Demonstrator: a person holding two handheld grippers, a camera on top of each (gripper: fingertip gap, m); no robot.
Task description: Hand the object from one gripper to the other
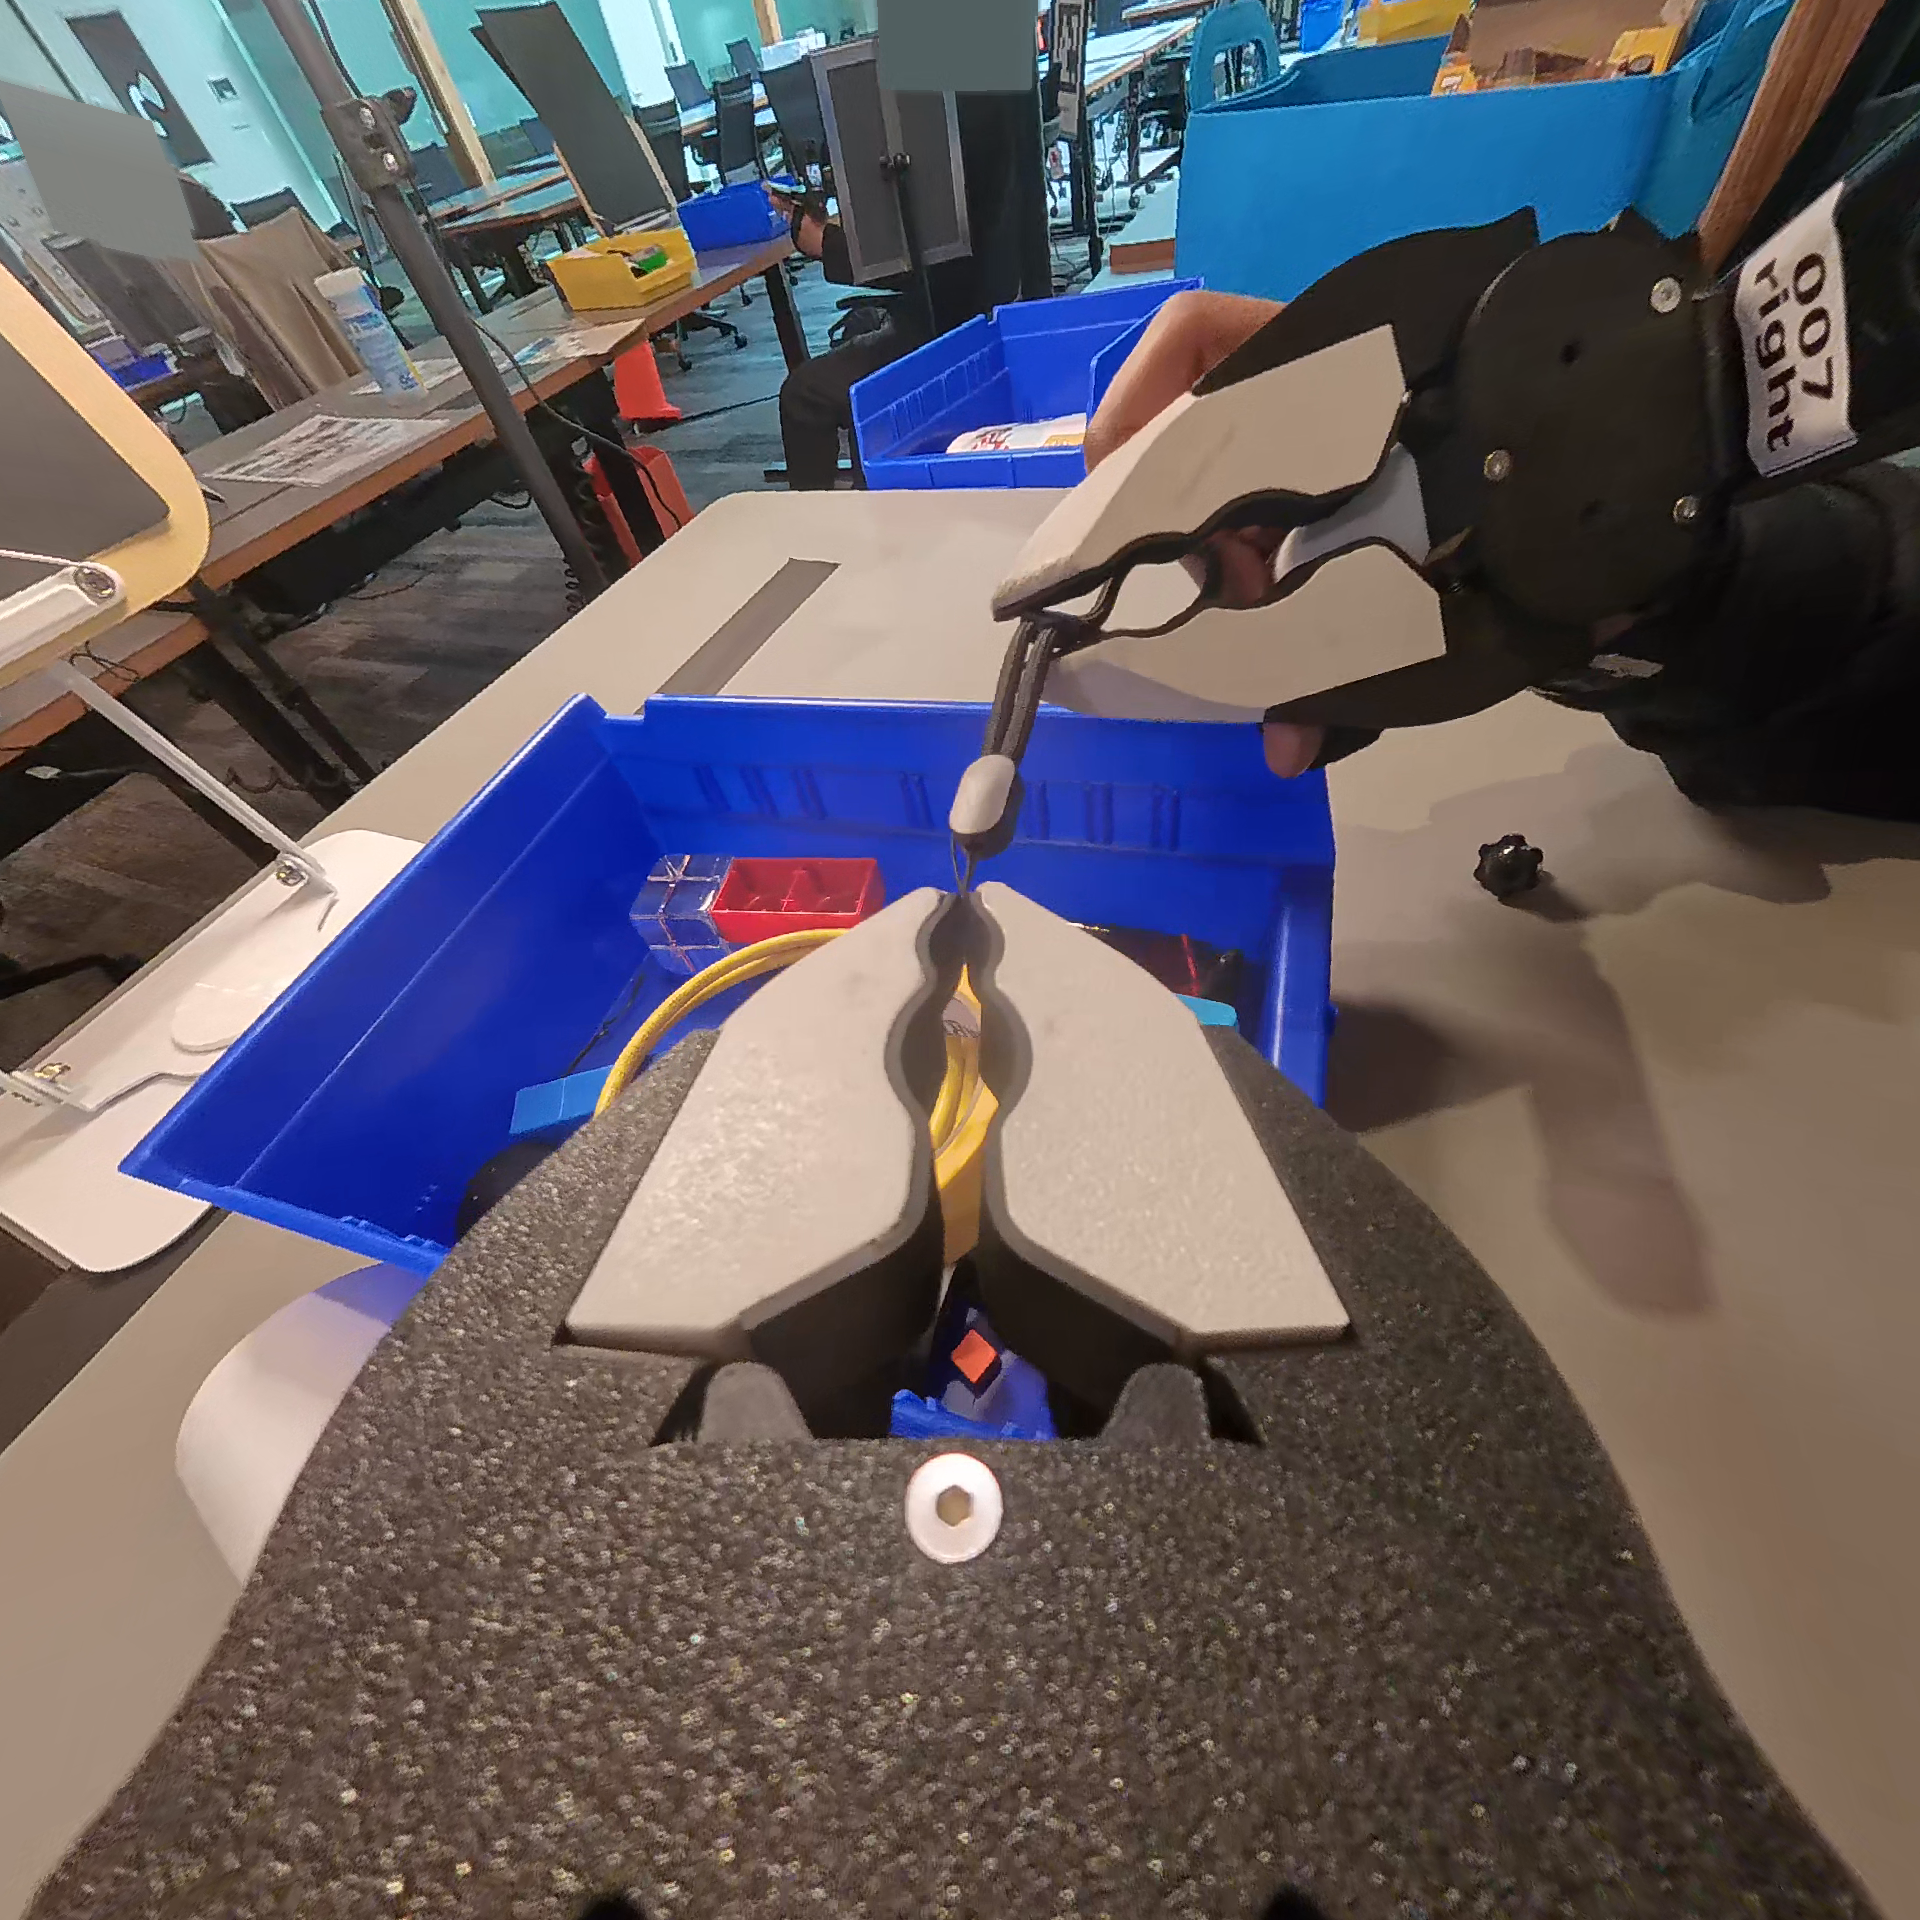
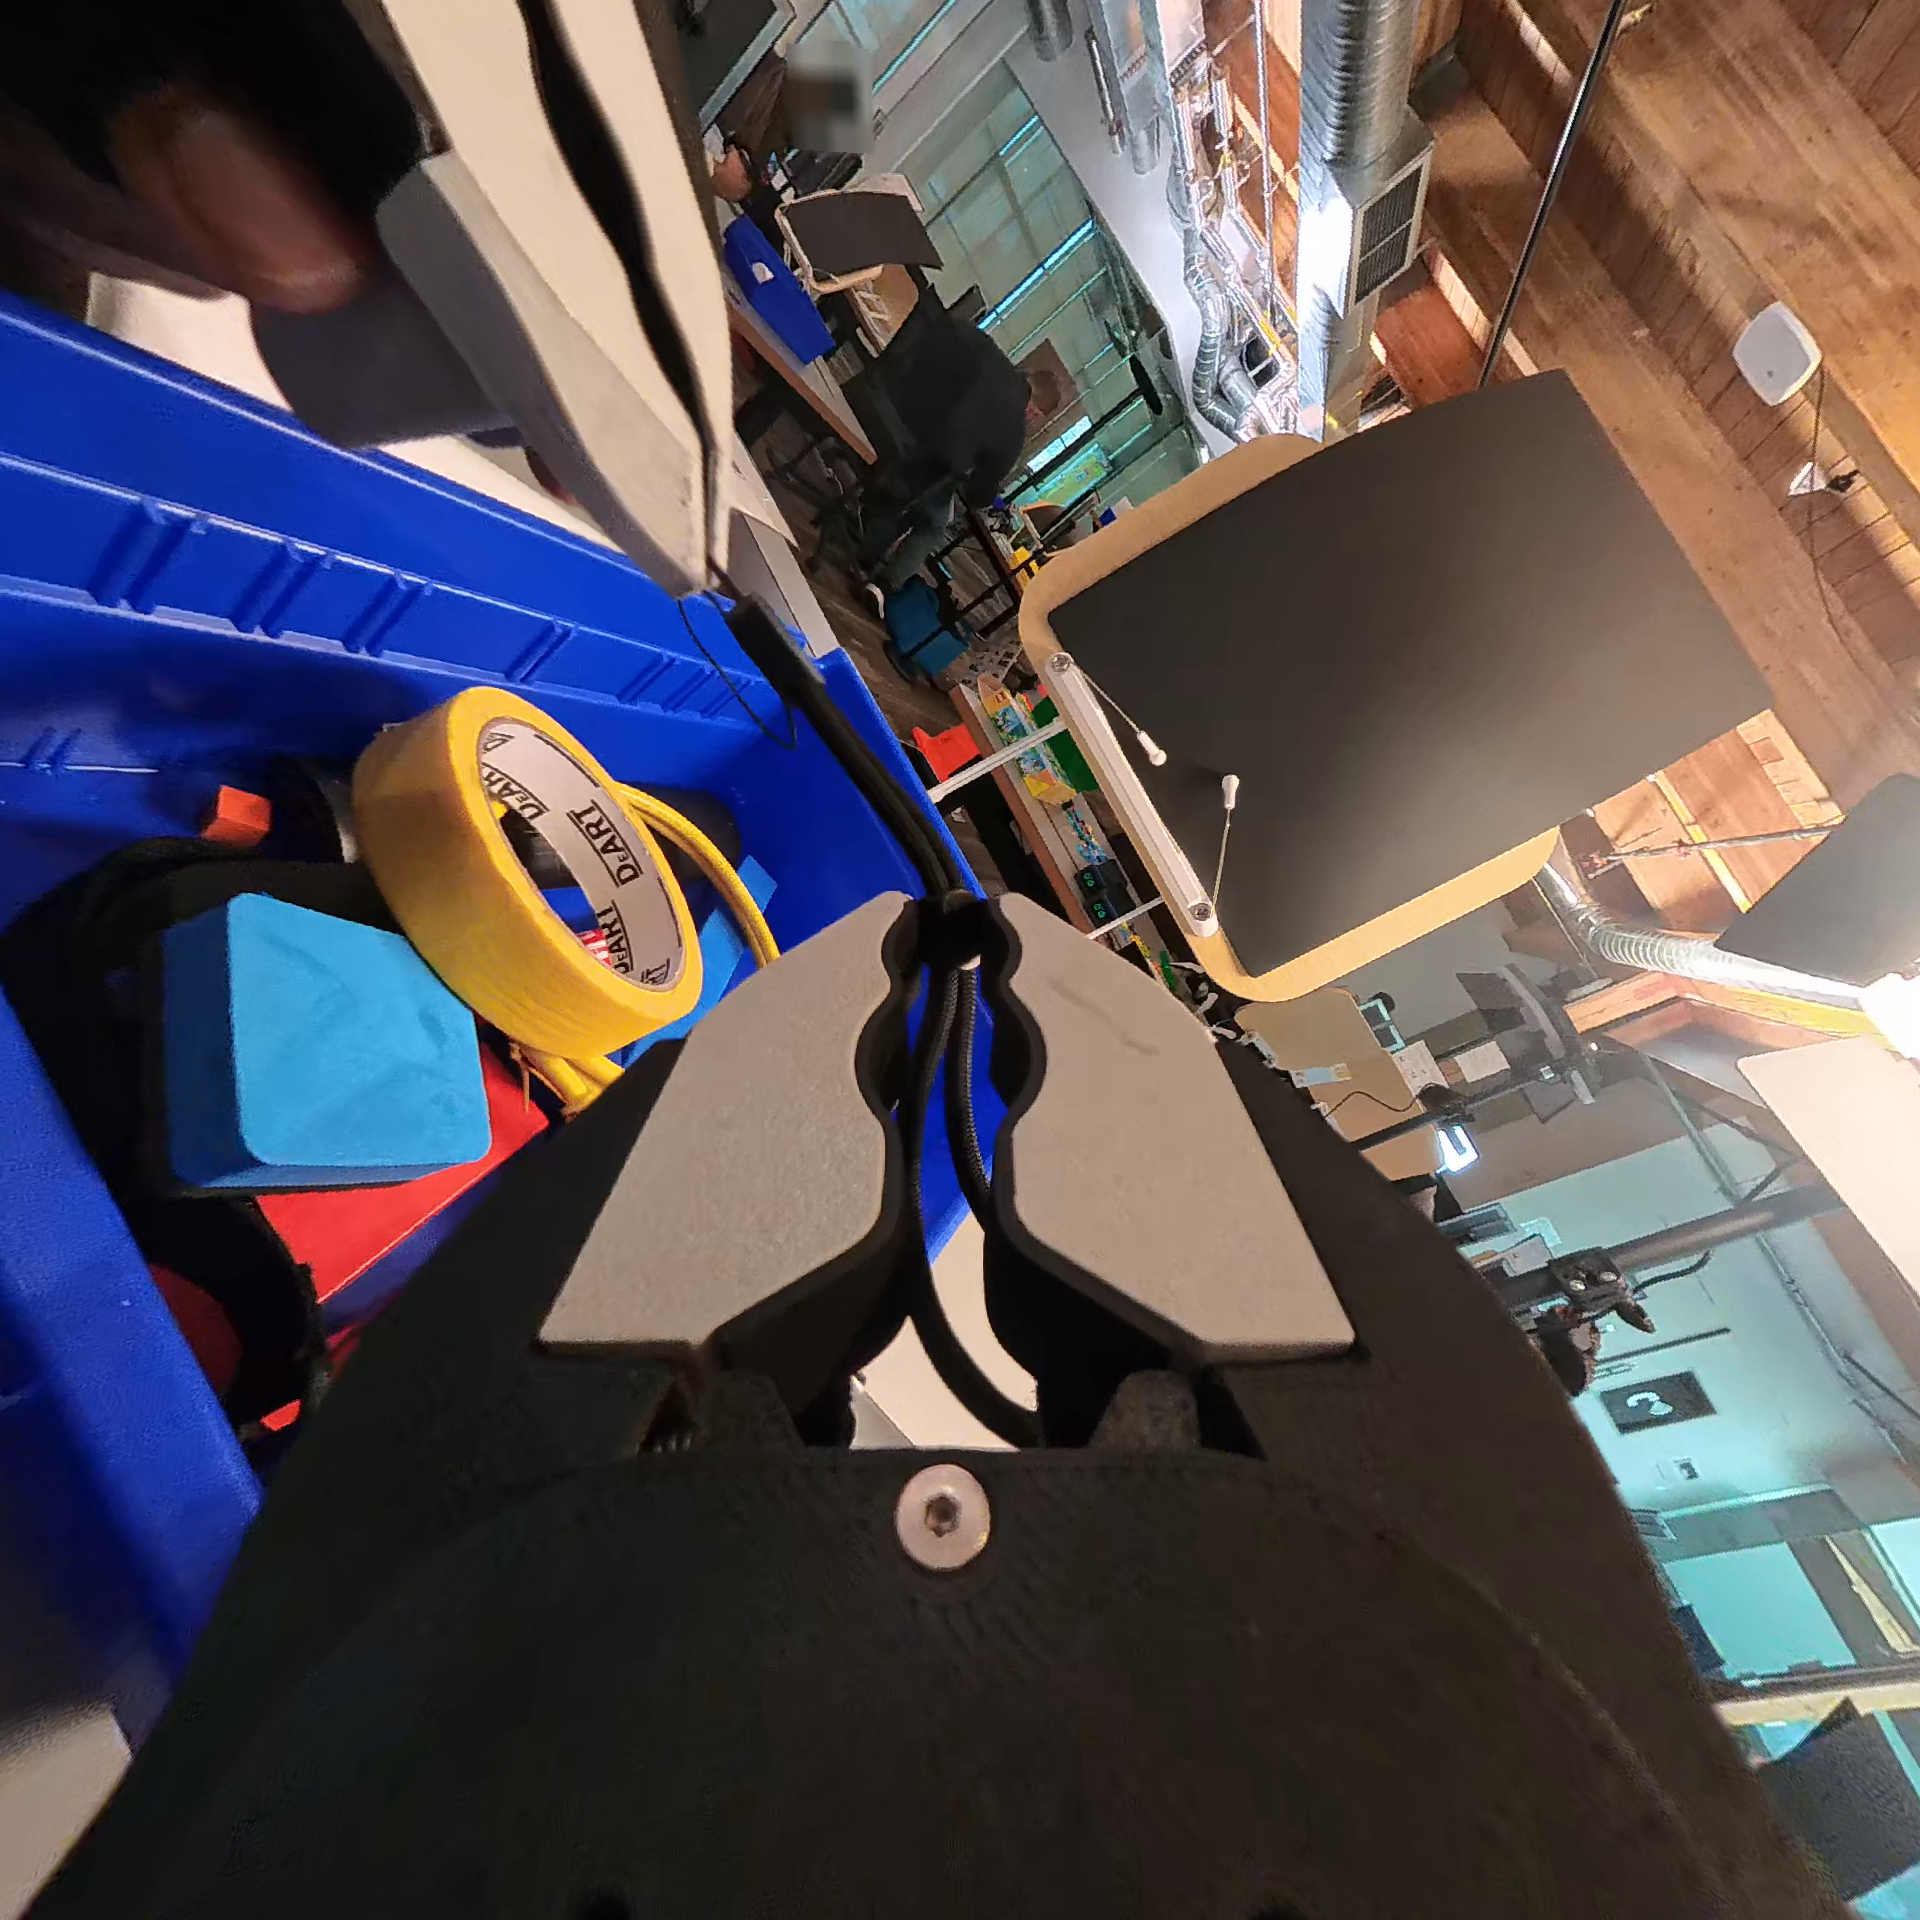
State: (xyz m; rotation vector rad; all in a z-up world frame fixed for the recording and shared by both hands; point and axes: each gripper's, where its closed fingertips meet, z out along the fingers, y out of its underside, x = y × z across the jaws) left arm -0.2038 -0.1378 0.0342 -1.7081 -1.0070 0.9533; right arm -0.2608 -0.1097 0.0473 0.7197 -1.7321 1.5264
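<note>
A black strap [image 1: 1013, 691] with a grey bead stretches between two grippers above a blue bin [image 1: 436, 997] on a grey table [image 1: 1558, 1195]. The left gripper [image 1: 961, 904] points forward over the bin's near edge, its jaws closed, and its tips pinch the strap's thin cord end. The right gripper [image 1: 1039, 613] comes in from the table's far right side, tilted down toward the bin, jaws closed on the strap's thicker looped end. The right wrist view shows that braided loop running back between the right gripper's closed fingers [image 2: 727, 1122].

The strap's long axis rises from the left gripper's tips up and slightly right to the right gripper's tips, and it looks nearly taut. Both grippers grip it at once, so the handover appears to be at its midpoint; which gripper is to let go cannot be told. Whichever opens, the strap should swing to hang from the other.

The bin holds yellow tape [image 2: 520, 873], a yellow cable [image 1: 717, 987], a red block [image 1: 795, 899], a clear block [image 1: 675, 909] and a light blue block [image 2: 312, 1049]. A black knob [image 1: 1507, 864] lies on the table right of the bin
</note>
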